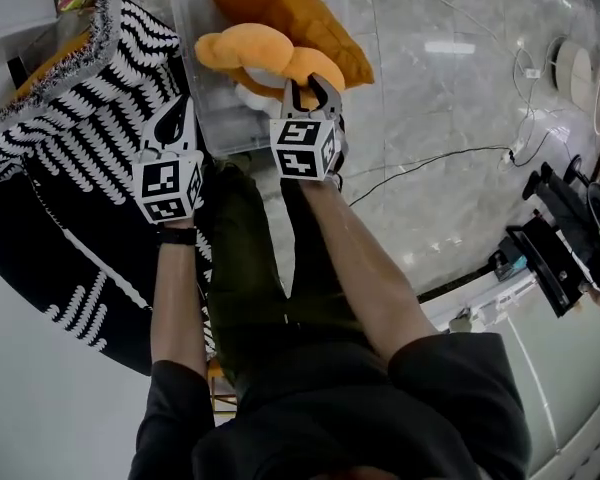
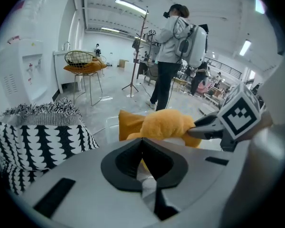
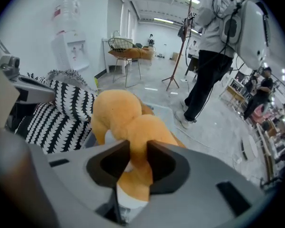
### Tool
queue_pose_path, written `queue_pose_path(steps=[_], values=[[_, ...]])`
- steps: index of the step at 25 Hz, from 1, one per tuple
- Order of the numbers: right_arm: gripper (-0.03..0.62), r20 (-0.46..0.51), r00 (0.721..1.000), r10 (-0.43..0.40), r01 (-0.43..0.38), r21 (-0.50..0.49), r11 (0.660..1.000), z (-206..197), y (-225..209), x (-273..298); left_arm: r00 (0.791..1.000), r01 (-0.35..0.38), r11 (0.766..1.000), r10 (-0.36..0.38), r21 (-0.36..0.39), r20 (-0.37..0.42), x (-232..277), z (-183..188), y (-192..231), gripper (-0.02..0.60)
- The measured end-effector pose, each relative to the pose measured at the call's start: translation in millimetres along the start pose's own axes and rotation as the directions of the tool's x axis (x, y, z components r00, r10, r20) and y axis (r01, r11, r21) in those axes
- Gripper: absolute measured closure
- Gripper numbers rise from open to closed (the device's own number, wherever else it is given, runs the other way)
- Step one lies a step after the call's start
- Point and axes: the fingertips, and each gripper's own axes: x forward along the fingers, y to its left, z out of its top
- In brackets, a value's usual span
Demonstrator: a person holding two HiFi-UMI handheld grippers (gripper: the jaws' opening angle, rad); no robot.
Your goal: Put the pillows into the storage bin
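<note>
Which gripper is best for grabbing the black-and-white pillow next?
Probably the left gripper: it's empty, hovering over the black-and-white pillow. The right gripper is busy gripping the orange plush pillow at the storage bin.

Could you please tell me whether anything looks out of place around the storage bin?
The orange plush pillow is not settled in the clear storage bin: it sits bunched up at the bin's near end, pinched in the right tongs. The black-and-white pillow lies outside the bin, beside it.
</note>
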Motion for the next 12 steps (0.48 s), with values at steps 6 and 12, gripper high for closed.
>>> queue_pose_path(steps=[6,12], values=[[0.485,-0.027,0.999,0.035,-0.036,-0.043,0.998,-10,0,12,1.000,-0.008,1.000,0.008,-0.012,-0.012,6,-7,-2,0.577],[0.485,0.053,0.995,0.084,-0.079,-0.084,0.993,11,-17,-17,1.000,-0.014,1.000,0.014,-0.005,0.006,-3,17,-14,0.577]])
